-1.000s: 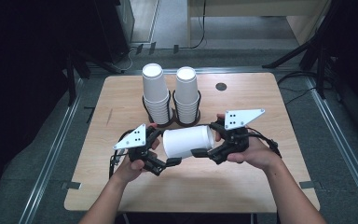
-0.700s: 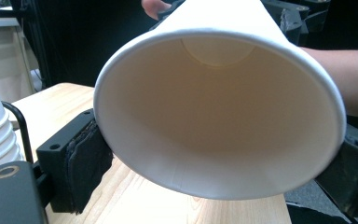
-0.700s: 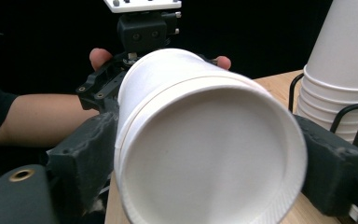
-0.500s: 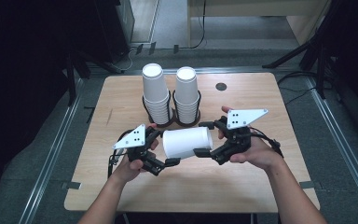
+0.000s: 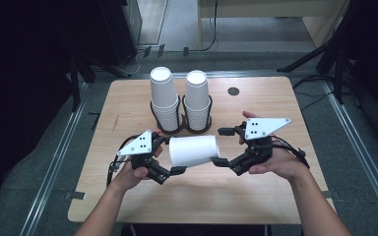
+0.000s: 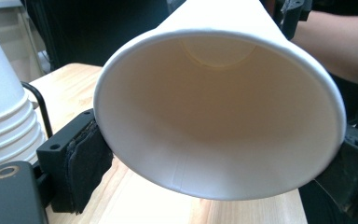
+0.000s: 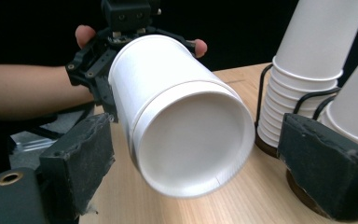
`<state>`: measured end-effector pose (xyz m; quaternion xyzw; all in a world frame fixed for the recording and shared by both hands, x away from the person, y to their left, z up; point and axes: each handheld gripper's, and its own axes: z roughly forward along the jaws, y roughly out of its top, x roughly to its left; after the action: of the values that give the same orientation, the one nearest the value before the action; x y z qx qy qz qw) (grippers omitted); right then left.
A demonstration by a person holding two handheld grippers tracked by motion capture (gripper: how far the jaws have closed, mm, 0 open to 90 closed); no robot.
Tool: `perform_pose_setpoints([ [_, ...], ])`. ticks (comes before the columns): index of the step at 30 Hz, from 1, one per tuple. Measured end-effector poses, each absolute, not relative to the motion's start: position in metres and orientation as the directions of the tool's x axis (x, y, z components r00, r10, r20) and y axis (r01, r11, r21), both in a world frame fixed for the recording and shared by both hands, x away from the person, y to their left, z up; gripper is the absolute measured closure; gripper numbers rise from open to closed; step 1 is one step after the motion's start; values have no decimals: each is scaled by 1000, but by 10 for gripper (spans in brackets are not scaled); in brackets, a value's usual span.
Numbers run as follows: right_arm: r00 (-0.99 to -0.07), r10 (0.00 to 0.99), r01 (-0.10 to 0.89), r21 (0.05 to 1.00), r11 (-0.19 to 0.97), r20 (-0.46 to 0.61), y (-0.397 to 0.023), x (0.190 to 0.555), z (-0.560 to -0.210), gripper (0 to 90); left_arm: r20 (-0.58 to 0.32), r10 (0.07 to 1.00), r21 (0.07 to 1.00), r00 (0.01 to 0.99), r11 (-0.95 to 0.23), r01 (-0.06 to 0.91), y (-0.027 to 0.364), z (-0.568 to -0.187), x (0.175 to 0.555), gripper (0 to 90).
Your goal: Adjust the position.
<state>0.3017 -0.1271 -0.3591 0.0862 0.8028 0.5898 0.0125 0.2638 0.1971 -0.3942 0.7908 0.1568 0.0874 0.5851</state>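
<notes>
We hold a white cup (image 5: 194, 150) sideways above the bench (image 5: 256, 196), our left gripper (image 5: 170, 160) clamped on its rim end, the open mouth facing that gripper. Our right gripper (image 5: 220, 146) stands open at the cup's base, its pads clear of it. Two cup stacks (image 5: 163, 98) sit in wire holders just behind.

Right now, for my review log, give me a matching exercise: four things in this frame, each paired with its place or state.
Things:
1. paper cup
2. left hand-held gripper
3. right hand-held gripper
4. cup stacks

States:
A. open, jaws apart at the cup's base
B. upright in wire holders
C. lying sideways above the table
D. shut on the cup's rim end

Pairs: 1-C, 2-D, 3-A, 4-B
</notes>
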Motion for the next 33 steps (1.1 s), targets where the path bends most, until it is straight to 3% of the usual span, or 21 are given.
perform_pose_setpoints([
  [11,-990,139,84,934,349,37,-130,296,-354,102,4,318,911,948,-392,128,190,-388,264,78],
  [33,-997,76,12,860,510,-31,-101,289,-347,157,57,284,853,957,-512,101,182,-386,264,79],
])
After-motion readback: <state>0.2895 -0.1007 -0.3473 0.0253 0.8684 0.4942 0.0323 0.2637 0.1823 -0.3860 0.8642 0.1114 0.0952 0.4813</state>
